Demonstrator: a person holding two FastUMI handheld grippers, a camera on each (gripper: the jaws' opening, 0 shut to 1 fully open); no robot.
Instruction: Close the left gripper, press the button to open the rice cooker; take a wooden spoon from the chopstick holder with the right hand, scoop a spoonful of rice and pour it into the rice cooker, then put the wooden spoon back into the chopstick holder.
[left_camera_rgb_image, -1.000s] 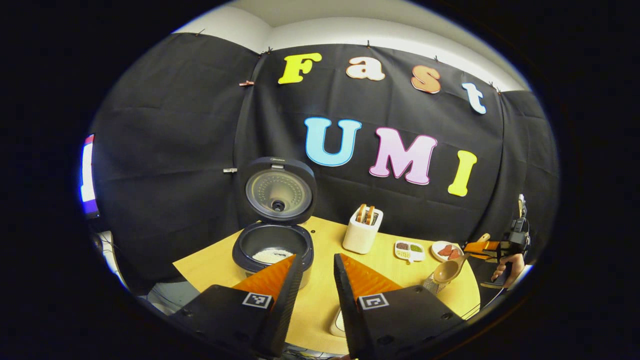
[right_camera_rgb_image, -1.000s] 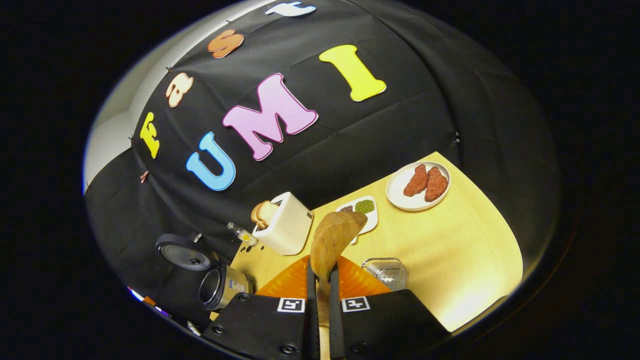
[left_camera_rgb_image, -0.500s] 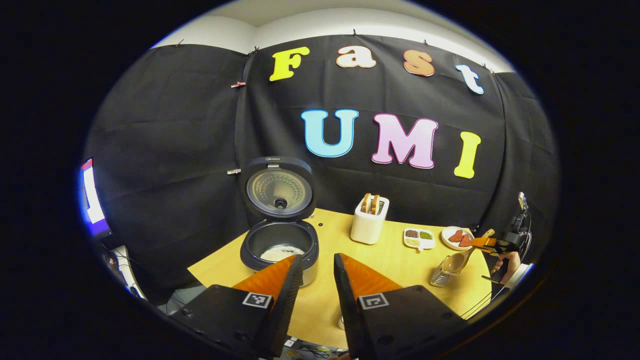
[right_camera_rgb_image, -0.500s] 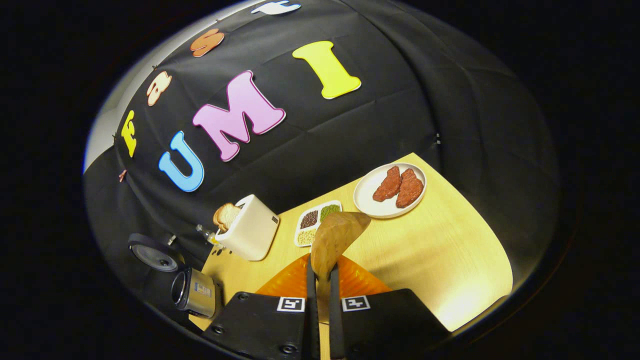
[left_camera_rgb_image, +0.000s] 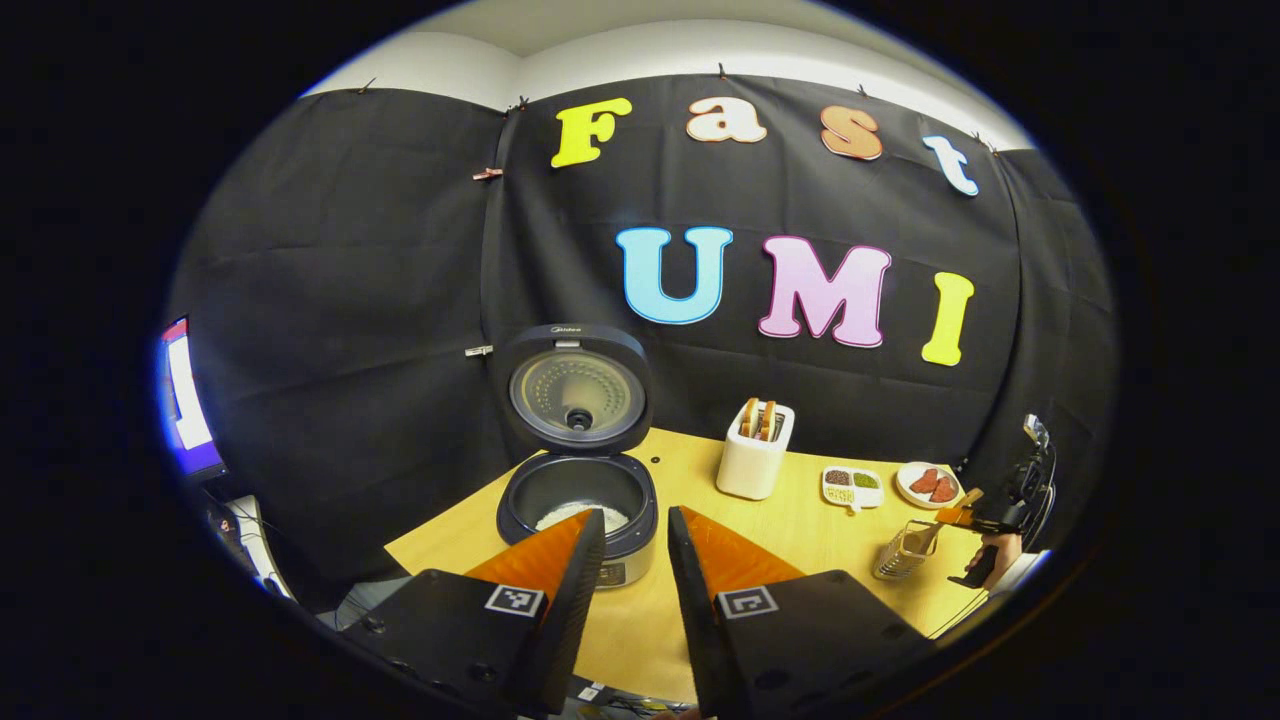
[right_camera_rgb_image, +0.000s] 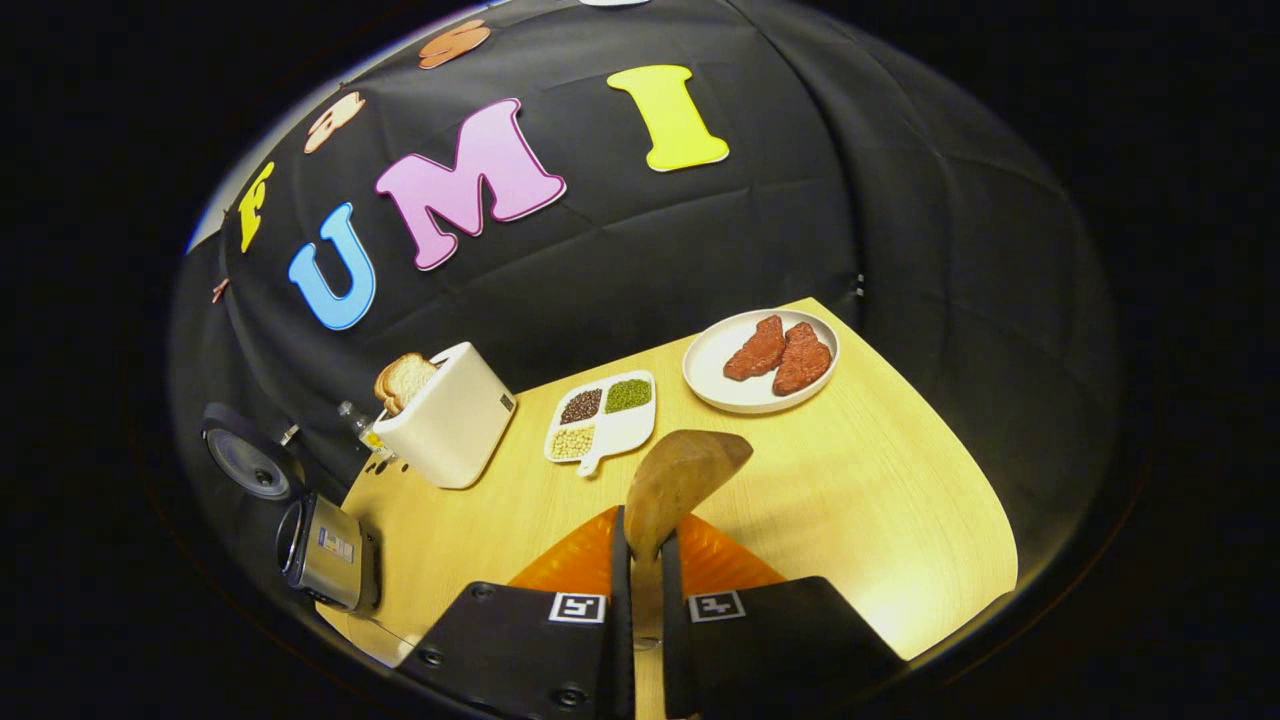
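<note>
The rice cooker stands open on the table with its lid upright and white rice in the pot. My left gripper hangs in front of it, fingers a little apart with nothing between them. At the far right, a hand holds my right gripper beside the metal chopstick holder. The right gripper is shut on the wooden spoon, whose bowl points forward over the table. The spoon reaches the holder's top; whether it is inside is too small to tell.
A white toaster with bread stands mid-table, then a sectioned dish of beans and a plate with two red pieces. The same toaster, dish, plate and cooker are ahead of the right gripper.
The left gripper has drawn back from the cooker. The right gripper has lowered the spoon toward the chopstick holder, which has slipped out of the right gripper view.
</note>
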